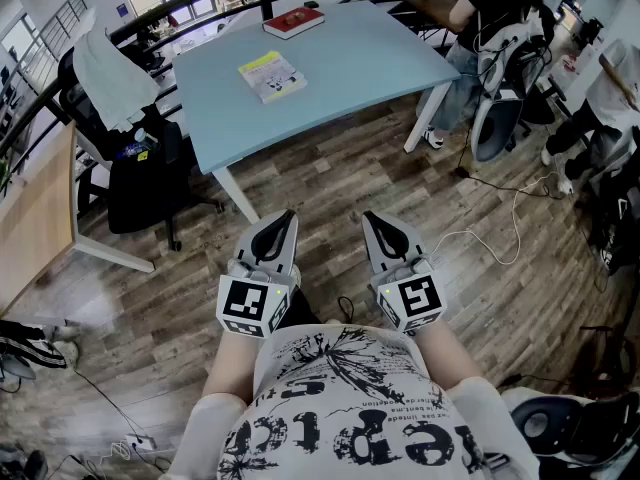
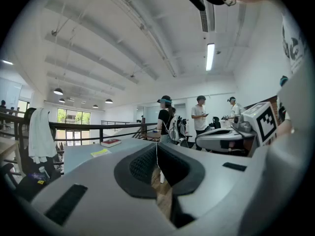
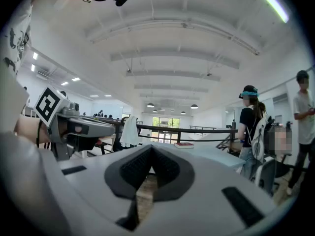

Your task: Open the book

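Bench (image 1: 340, 78): smooth pale-blue top, rounded corners, white legs, standing on wood-plank floor (image 1: 330, 183). Two books on it, both closed and lying flat. Red book (image 1: 294, 21): thick, at far edge. Yellow booklet (image 1: 272, 75): thin, nearer middle, apart from red one. Two tongs, grey moulded plastic with ribbed black pads, held level, close to person's body, well short of bench. Left tongs (image 1: 284, 218): tips pressed together, nothing between. Right tongs (image 1: 372, 218): likewise closed, empty. One black-and-white marker cube on each.
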`<state>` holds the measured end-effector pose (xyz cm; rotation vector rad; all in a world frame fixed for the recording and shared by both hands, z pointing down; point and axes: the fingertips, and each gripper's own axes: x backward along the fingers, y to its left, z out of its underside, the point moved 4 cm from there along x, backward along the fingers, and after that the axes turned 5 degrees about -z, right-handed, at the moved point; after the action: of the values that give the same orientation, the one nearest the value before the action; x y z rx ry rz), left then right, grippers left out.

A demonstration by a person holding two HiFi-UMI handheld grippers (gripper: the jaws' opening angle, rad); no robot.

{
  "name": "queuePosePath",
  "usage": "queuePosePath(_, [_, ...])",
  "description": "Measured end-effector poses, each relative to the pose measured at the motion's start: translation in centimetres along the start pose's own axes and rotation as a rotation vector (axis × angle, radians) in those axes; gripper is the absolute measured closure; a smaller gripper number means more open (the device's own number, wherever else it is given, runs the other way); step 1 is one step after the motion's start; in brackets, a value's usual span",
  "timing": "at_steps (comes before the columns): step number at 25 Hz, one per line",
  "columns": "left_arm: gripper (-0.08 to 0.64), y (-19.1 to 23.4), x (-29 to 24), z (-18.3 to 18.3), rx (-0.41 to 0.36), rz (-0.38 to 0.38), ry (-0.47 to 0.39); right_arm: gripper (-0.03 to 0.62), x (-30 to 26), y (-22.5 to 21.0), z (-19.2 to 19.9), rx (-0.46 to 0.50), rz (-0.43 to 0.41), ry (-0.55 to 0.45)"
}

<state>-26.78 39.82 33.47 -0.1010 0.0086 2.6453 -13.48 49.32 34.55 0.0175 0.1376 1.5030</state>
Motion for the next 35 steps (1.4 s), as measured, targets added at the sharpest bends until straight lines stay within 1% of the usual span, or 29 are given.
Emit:
queuePosePath(4, [0.540, -0.6, 0.0, 0.1, -0.017, 0.002, -0.005, 0.583, 0.3, -0.2, 0.1, 0.002, 0.000, -0.007])
queuePosePath(9, [0.540, -1.4, 0.0, 0.5, -0.015, 0.003, 0.005, 0.583, 0.8, -0.3, 0.6, -0.002, -0.005, 0.001])
queuePosePath(13, [0.540, -1.6, -0.3, 0.6, -0.013, -0.004, 0.012, 0.581, 1.0, -1.0, 1.2, -0.051, 0.021, 0.013])
queuePosePath(16, [0.540, -1.5, -1.0, 1.0, -0.002, -0.012, 0.023, 0.581, 1.0, -1.8, 1.9, -0.081, 0.034, 0.020])
queuePosePath(21, [0.540, -0.5, -3.4, 1.7, 0.012, -0.015, 0.045, 0.581, -0.5, -3.3, 2.9, -0.073, 0.035, 0.043])
queuePosePath(24, [0.540, 0.9, -6.0, 2.1, 0.019, -0.011, 0.053, 0.581, -2.8, -5.0, 3.2, -0.065, 0.051, 0.055])
queuePosePath(27, [0.540, 3.2, -9.2, 2.1, 0.021, 0.000, 0.055, 0.581, -6.2, -7.0, 3.1, -0.064, 0.064, 0.057])
queuePosePath(35, [0.540, 12.0, -21.0, 0.7, 0.041, 0.019, 0.058, 0.581, -18.3, -14.0, 2.2, -0.060, 0.092, 0.084])
